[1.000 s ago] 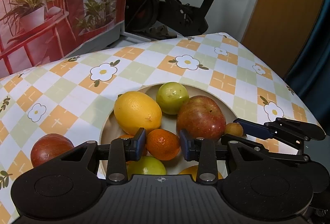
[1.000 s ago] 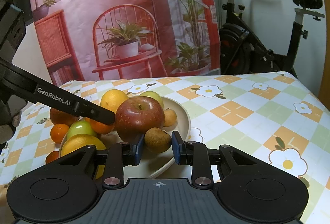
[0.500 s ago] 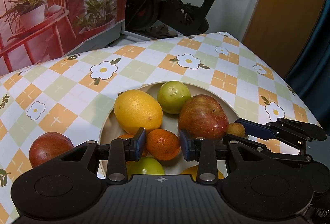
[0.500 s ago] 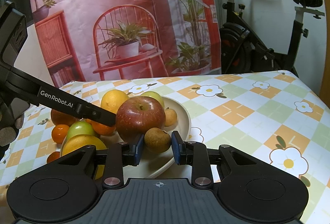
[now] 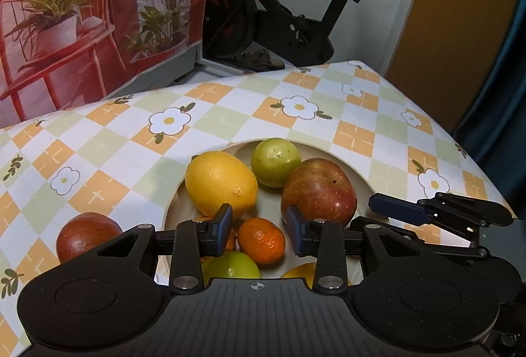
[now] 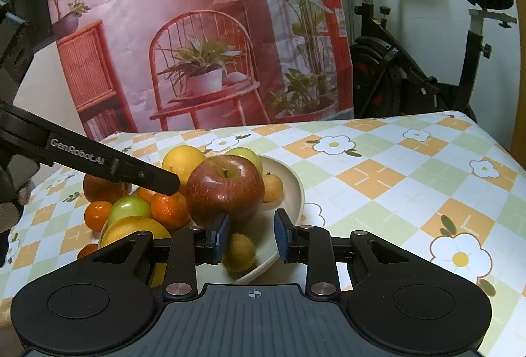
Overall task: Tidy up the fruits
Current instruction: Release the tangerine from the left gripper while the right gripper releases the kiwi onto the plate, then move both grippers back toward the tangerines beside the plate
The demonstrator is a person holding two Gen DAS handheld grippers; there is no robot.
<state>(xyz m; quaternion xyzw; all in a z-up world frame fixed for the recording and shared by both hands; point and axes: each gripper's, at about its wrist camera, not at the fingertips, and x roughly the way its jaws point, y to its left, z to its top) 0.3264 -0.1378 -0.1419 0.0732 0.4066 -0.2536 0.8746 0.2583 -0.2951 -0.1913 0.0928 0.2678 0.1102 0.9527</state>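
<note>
A: Checked floral tablecloth (image 5: 230,113) across mid frame in both views; red printed backdrop (image 6: 197,28) upper left, black exercise bike (image 5: 279,18) upper centre-right in the left wrist view, far right in the right wrist view.

B: Noted. Left edge of the left wrist view?

A: Dark red fruit (image 5: 87,237) lower left, on the cloth, outside the cream bowl (image 5: 361,182). Then, inside the bowl, lemon (image 5: 221,182), green fruit (image 5: 275,162) behind it, red apple (image 5: 319,191) right of centre.

B: Left gripper (image 5: 258,230)?

A: Spread. Blue pads either side of a small mandarin (image 5: 261,240), gap visible both sides, not touching. Another green fruit (image 5: 231,266) just below, partly hidden by the gripper body.

B: Right wrist view, left to right?

A: Left gripper's black finger slanting in from the left edge, tip against the pile near an orange mandarin (image 6: 169,209). Lone mandarin (image 6: 97,215) lower left, apparently outside the bowl; cannot tell for sure. Green fruit (image 6: 130,209), big red apple (image 6: 225,191) centre, small tan fruit (image 6: 272,187) tucked behind its right side.

B: Right gripper (image 6: 251,237)?

A: Also spread, gripping nothing. Small brown-yellow fruit (image 6: 239,253) low in the bowl (image 6: 292,189), just beside the left pad, slightly blurred; contact cannot be judged. Right pad over the bowl rim.
</note>
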